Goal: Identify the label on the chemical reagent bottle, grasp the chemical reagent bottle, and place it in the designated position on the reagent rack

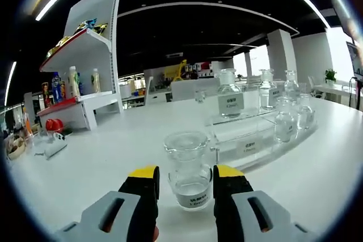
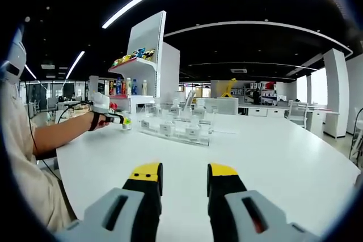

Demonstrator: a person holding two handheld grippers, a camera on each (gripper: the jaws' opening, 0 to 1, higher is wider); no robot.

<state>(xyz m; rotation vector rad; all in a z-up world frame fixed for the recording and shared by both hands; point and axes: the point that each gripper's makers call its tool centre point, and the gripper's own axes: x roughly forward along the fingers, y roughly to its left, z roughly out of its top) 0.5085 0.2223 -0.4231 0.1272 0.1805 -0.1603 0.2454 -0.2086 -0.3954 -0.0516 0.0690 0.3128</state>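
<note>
Item: stoppered glass reagent bottle, between the left fingers, not yet clamped.

Left gripper: fingers apart, flanking the labelled reagent bottle, which stands upright on the white tabletop just before the clear acrylic reagent rack. Right gripper: fingers apart, nothing between them, over bare tabletop, well apart from the rack. Risk, as a judgement: smooth glass could slip or tip under an off-centre squeeze, knocking rack bottles.

Bottle label txt too small, partly gripper-hidden.
</note>
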